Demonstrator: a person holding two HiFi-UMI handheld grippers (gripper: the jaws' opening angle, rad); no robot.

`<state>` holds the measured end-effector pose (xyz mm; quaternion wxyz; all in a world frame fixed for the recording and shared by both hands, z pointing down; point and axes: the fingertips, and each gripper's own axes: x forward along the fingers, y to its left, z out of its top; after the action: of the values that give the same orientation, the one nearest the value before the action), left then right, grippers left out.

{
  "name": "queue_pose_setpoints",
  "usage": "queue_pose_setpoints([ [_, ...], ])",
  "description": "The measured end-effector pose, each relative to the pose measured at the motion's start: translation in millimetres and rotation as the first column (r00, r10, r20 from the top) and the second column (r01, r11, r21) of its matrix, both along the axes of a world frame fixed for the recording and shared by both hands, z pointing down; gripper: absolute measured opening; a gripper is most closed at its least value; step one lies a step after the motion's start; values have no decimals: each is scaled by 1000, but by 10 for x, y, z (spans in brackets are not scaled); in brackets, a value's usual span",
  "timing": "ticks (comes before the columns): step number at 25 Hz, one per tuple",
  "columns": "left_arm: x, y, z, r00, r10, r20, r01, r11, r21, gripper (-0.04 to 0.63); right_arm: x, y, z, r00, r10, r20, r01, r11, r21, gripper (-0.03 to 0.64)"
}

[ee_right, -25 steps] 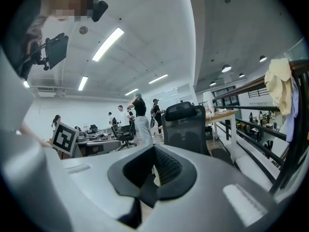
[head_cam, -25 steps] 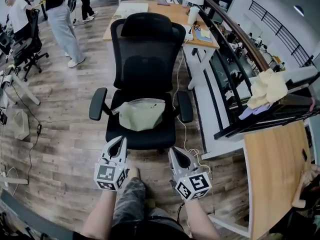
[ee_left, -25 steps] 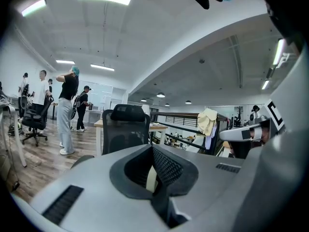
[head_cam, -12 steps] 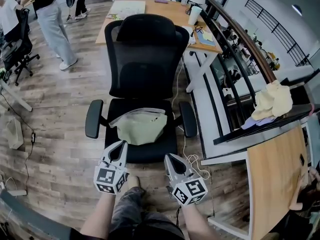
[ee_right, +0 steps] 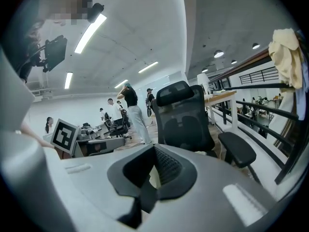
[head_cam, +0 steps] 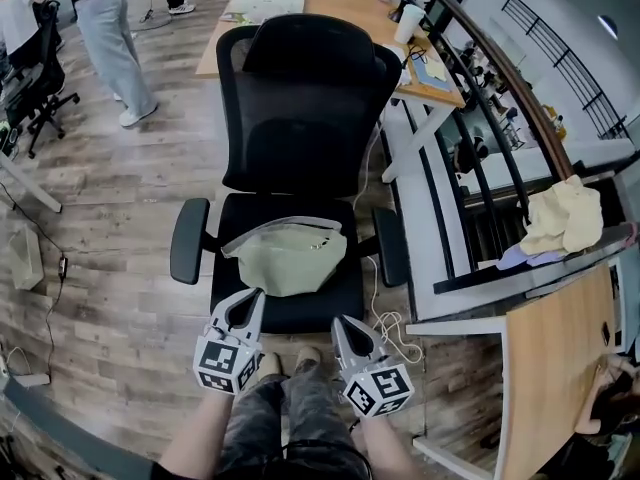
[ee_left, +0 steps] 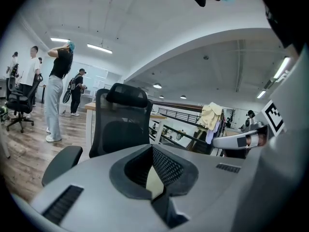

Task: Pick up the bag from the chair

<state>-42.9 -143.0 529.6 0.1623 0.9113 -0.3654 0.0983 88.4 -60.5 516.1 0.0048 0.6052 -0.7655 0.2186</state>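
The bag lies flat on the chair seat, easy to reach from the front. My left tongs and right tongs are clenched and empty just short of it, I think to line up first.

grey left gripper, right gripper, black-white marker cubes; trousers perhaps camouflage.

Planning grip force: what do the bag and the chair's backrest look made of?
The beige bag looks like soft matte fabric, maybe nylon: it sags and creases. The chair backrest looks like black mesh: light shows through its edges.
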Motion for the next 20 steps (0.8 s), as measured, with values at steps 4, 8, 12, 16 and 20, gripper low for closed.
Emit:
queue_pose_setpoints([
  [4,-12,-69,294,1000,-17,12,18,999,-27,-3,41,-111,311,1000,8,7,-7,999,-35,8],
  [8,-50,-222,611,998,-54,25,56,997,-53,-3,101,-314,645,1000,3,5,-3,998,-69,8],
  [12,-172,-288,885,995,-85,50,89,993,-81,-3,168,-479,955,1000,12,13,-10,994,-110,8],
  [16,-246,-401,1086,990,-129,59,135,985,-105,-3,332,-708,1102,1000,17,-7,-18,993,-119,8],
  [20,-262,-436,1278,985,-154,71,163,977,-136,-3,477,-894,1212,999,28,-21,-30,991,-130,8],
])
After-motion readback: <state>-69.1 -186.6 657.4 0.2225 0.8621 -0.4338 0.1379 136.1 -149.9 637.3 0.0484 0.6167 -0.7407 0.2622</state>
